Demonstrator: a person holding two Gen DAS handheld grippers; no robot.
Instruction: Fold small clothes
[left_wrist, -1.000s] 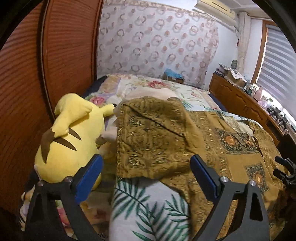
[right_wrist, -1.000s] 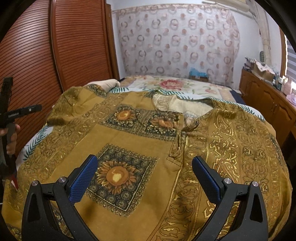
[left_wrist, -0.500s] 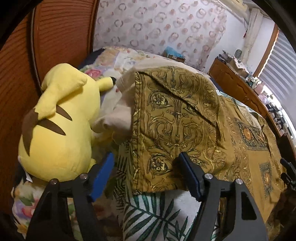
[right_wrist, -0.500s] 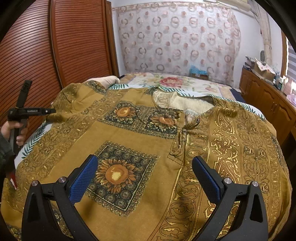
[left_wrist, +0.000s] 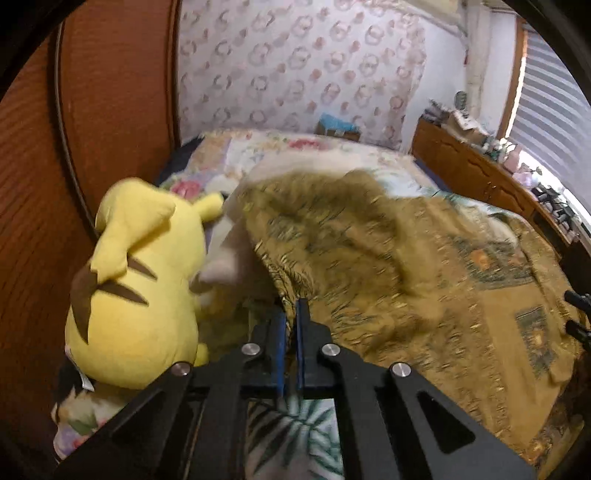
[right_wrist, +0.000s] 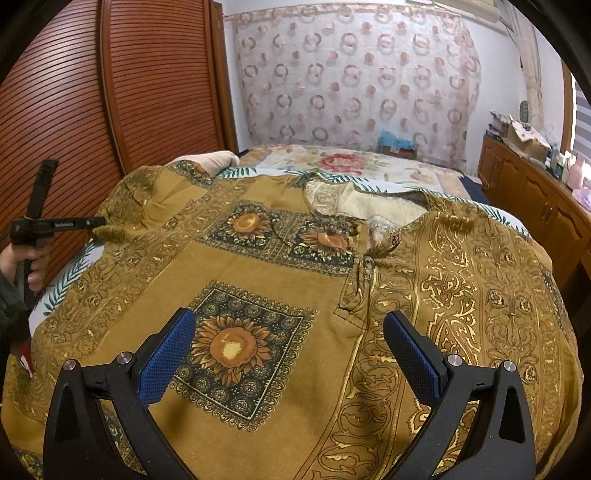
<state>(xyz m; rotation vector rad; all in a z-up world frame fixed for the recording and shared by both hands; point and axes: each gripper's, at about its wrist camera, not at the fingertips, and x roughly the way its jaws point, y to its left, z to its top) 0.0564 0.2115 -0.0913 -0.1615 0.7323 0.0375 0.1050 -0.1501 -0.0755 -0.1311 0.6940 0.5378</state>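
Left tongs (left_wrist: 290, 308) pinch shirt (right_wrist: 295, 295) sleeve edge beside plush (left_wrist: 140, 280).

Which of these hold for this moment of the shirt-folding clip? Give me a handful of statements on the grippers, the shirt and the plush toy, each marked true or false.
1. The left gripper is shut on the edge of the mustard patterned shirt. True; its jaws have just been closing on the sleeve hem.
2. The right gripper grips the shirt's collar. False: its jaws stand wide open above the shirt front, holding nothing.
3. A yellow plush toy lies beside the shirt, next to the wooden wardrobe door. True.
4. The shirt is already folded into a small square. False: it is spread across the bed.
5. The plush toy sits on top of the shirt. False: it lies beside it.
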